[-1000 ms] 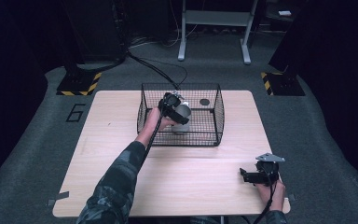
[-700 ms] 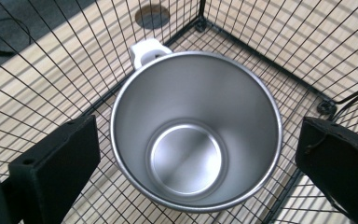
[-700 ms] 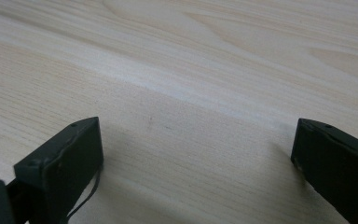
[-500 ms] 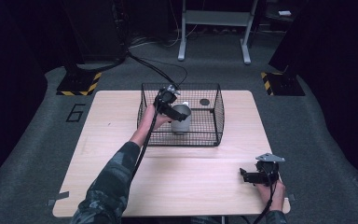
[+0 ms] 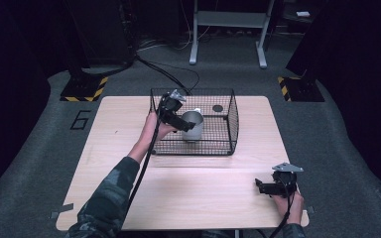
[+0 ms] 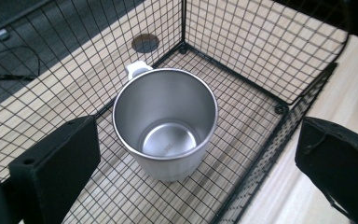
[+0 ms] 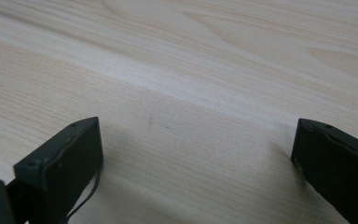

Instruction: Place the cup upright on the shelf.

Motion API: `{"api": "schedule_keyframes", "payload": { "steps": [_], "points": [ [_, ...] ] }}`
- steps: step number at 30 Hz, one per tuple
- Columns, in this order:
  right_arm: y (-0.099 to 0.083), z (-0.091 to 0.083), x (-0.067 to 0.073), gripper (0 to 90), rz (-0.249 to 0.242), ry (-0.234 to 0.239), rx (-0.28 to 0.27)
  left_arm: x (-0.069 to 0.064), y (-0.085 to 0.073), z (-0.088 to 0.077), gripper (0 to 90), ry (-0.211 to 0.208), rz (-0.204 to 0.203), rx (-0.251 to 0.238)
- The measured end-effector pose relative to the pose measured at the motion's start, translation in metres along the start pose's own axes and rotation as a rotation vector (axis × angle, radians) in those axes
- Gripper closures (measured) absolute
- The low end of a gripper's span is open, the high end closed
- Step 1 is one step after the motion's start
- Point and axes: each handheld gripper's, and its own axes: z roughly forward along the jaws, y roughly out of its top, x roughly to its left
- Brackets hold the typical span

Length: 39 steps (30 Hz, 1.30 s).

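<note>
Steel mug (image 6: pixel 165 123) stood upright inside the wire basket (image 5: pixel 232 119). Your L gripper (image 6: pixel 196 163) hovered above w/ fingers spread, empty; R gripper (image 5: pixel 263 187) idle on tabletop (image 5: pixel 203 198), spread too. Straddle the rim squarely.

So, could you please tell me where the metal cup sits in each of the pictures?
High view: the metal cup stands inside the wire basket, upper middle, by the left gripper.
Left gripper view: the cup is at the centre, seen from above between open jaws.
Right gripper view: not in it; bare table lies ahead.
Shared landmark: the basket's wire mesh around the cup.
</note>
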Motion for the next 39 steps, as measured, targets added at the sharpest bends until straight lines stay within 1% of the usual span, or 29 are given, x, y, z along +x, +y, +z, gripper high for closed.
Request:
{"api": "schedule_keyframes", "payload": {
  "steps": [1,3,4,5,6,10,12,14,16,19,20,23,24,25,26,28,29,30,31,32,33,35,37,38,39],
  "points": [
    [0.0,0.0,0.0,1.6,0.0,0.0,0.0,-0.001,-0.001,-0.005,0.3,-0.003,0.006,-0.003],
    [0.0,0.0,0.0,1.6,0.0,0.0,0.0,-0.005,-0.004,-0.015,0.3,0.005,0.018,-0.018],
    [0.0,0.0,0.0,1.6,0.003,0.001,0.002,-0.007,-0.006,-0.02,0.3,0.0,0.014,-0.025],
    [0.0,0.0,0.0,1.6,0.005,0.0,0.003,-0.008,-0.008,-0.024,0.3,0.001,0.019,-0.034],
    [0.0,0.0,0.0,1.6,0.0,0.0,0.0,-0.01,-0.011,-0.028,0.3,0.0,0.017,-0.041],
    [0.0,0.0,0.0,1.5,0.001,0.0,0.001,-0.017,-0.019,-0.041,0.3,0.004,0.037,-0.047],
    [0.0,0.0,0.0,1.6,0.001,-0.001,0.0,-0.02,-0.025,-0.048,0.3,0.013,0.056,-0.048],
    [0.0,0.0,0.0,1.6,0.0,0.0,0.0,-0.024,-0.032,-0.057,0.3,0.015,0.066,-0.043],
    [0.0,0.0,0.0,1.6,0.001,0.0,0.0,-0.027,-0.038,-0.062,0.3,0.015,0.067,-0.051],
    [0.0,0.0,0.0,1.6,0.0,0.0,0.0,-0.031,-0.048,-0.074,0.3,0.028,0.089,-0.057],
    [0.0,0.0,0.0,1.6,0.0,-0.001,0.0,-0.033,-0.052,-0.077,0.3,0.026,0.083,-0.063],
    [0.0,0.0,0.0,1.6,0.001,-0.001,-0.001,-0.037,-0.066,-0.088,0.2,0.032,0.091,-0.061],
    [0.0,0.0,0.0,1.5,0.001,-0.001,-0.002,-0.038,-0.068,-0.089,0.3,0.03,0.083,-0.057],
    [0.0,0.0,0.0,1.5,0.001,-0.001,-0.001,-0.039,-0.074,-0.093,0.3,0.039,0.091,-0.061],
    [0.0,0.0,0.0,1.5,0.001,-0.001,-0.001,-0.04,-0.079,-0.097,0.2,0.049,0.094,-0.054],
    [0.0,0.0,0.0,1.5,0.001,-0.001,-0.001,-0.042,-0.092,-0.104,0.2,0.055,0.07,-0.06],
    [0.0,0.0,0.0,1.5,0.001,-0.001,-0.001,-0.041,-0.098,-0.107,0.2,0.061,0.074,-0.054],
    [0.0,0.0,0.0,1.5,0.001,-0.002,0.001,-0.042,-0.104,-0.109,0.2,0.069,0.067,-0.055],
    [0.0,0.0,0.0,1.5,0.001,-0.001,0.0,-0.043,-0.111,-0.112,0.2,0.083,0.068,-0.049],
    [0.0,0.0,0.0,1.4,0.001,-0.002,0.0,-0.043,-0.119,-0.114,0.2,0.097,0.06,-0.05],
    [0.0,0.0,0.0,1.4,0.002,-0.002,0.0,-0.043,-0.129,-0.117,0.2,0.104,0.048,-0.035],
    [0.0,0.0,0.0,1.4,0.001,-0.002,-0.001,-0.044,-0.146,-0.119,0.2,0.135,0.044,-0.013],
    [0.0,0.0,0.0,1.4,0.002,-0.002,-0.001,-0.046,-0.162,-0.12,0.2,0.157,0.027,-0.008],
    [0.0,0.0,0.0,1.4,0.002,-0.002,-0.001,-0.045,-0.181,-0.119,0.2,0.181,-0.001,-0.002],
    [0.0,0.0,0.0,1.4,0.002,-0.002,-0.001,-0.045,-0.181,-0.119,0.2,0.181,-0.001,-0.002]
  ]
}}
